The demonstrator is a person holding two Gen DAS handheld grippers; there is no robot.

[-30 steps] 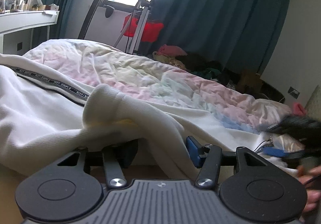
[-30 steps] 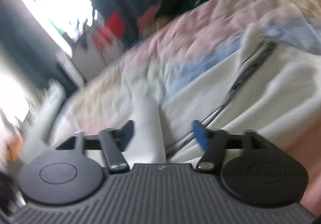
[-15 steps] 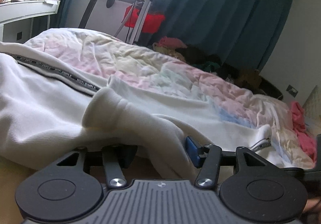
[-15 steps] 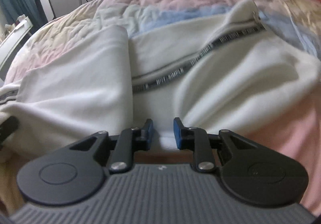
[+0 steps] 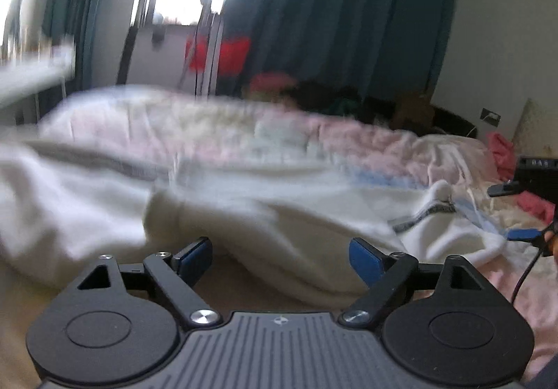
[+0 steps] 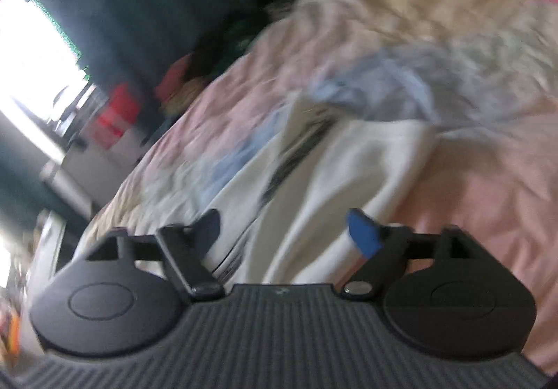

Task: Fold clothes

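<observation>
White garment [image 5: 244, 214] lying rumpled and largely unfolded on the bed [image 5: 348, 138] just ahead of the left gripper [image 5: 280, 254] and right gripper [image 6: 282, 228], both spread wide and holding nothing; most folding apparently remains.

Obstacle: white garment [image 5: 279, 214] bunched ahead | Free: pink quilt [image 6: 488, 187] right | Far: clothes pile [image 5: 314, 92]

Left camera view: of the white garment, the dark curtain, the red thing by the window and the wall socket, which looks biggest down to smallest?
1. Dark curtain and white garment: alike; the garment is far nearer, so unsure.
2. Red thing.
3. Wall socket.
</observation>
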